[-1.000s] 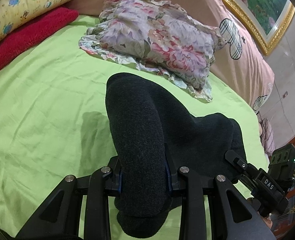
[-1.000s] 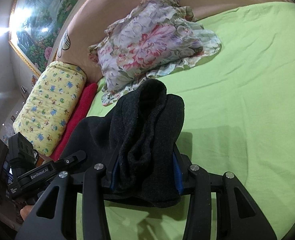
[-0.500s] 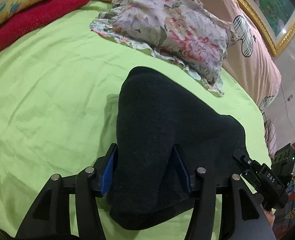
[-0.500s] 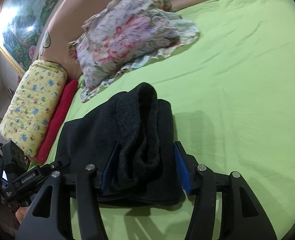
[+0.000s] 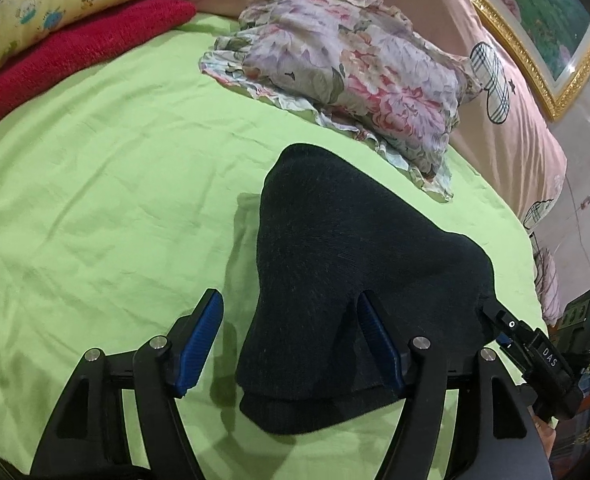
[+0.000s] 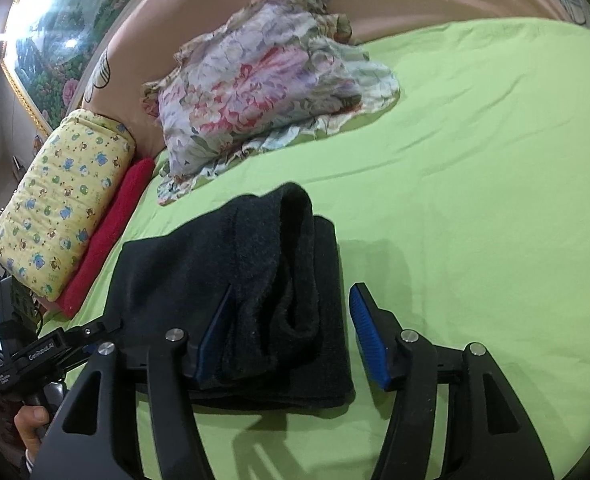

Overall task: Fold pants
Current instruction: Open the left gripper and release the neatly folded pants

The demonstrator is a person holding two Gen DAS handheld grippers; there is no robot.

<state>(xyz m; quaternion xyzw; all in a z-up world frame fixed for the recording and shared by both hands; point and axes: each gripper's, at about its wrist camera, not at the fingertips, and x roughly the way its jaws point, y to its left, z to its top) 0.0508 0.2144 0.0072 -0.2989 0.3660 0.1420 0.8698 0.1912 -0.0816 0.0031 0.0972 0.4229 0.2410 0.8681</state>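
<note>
On the bed with the light green sheet (image 5: 95, 184) lie the dark grey knitted pants (image 5: 335, 264), folded into a thick bundle. The bundle rests flat on the sheet, with the sheet showing all around it.

The left gripper (image 5: 291, 332) has its jaws wide apart. One blue ribbed pad (image 5: 201, 340) stands free over the sheet, beside the pants and not touching them. The other blue pad presses into the side of the bundle, and the cloth dents there. The left end of the bundle sits between the two jaws.

The right gripper (image 6: 295, 328) also has its jaws apart. Its left blue pad is against the folded cloth, and its right blue pad (image 6: 369, 340) stands clear of the pants over the green sheet. In the right wrist view the folded layers (image 6: 287, 280) show as a soft roll along the near edge of the bundle.

Further up the bed lies a frilly flowered pillow (image 5: 355, 76), well apart from the pants. Near the bed's edge there is a yellow pillow with little cartoon animals (image 6: 63, 212), and a fuzzy red blanket (image 6: 107, 240) lies just beside it. Behind the pillows is a pink padded headboard (image 5: 507, 132). On the wall hangs a picture in a gold frame (image 5: 535, 28).
</note>
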